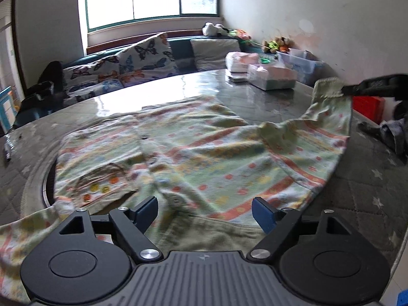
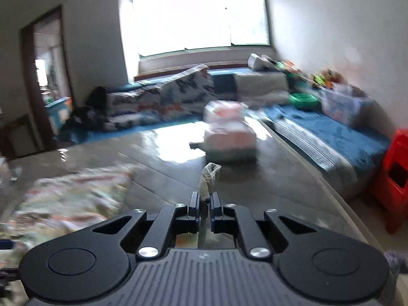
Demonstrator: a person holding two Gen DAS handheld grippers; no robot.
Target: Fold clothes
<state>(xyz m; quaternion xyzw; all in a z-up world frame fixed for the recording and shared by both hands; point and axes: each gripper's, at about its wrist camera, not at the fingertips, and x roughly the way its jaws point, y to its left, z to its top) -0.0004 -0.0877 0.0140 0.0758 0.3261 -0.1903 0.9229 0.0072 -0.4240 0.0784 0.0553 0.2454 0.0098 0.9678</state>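
On the table [image 1: 267, 97], garment [image 1: 204, 153] cuff between right gripper [image 2: 204, 204] fingers.

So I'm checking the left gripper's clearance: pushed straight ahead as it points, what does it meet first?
Probably the patterned shirt itself. The open left gripper hovers just over it, cloth filling the view ahead; depth is unclear, so it might skim above.

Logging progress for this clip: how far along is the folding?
Early. Done: the patterned garment lies spread on the table. In hand: the right gripper is shut on the sleeve cuff, lifted off the table; the left gripper hovers open over the near edge. Left: no fold shows yet.
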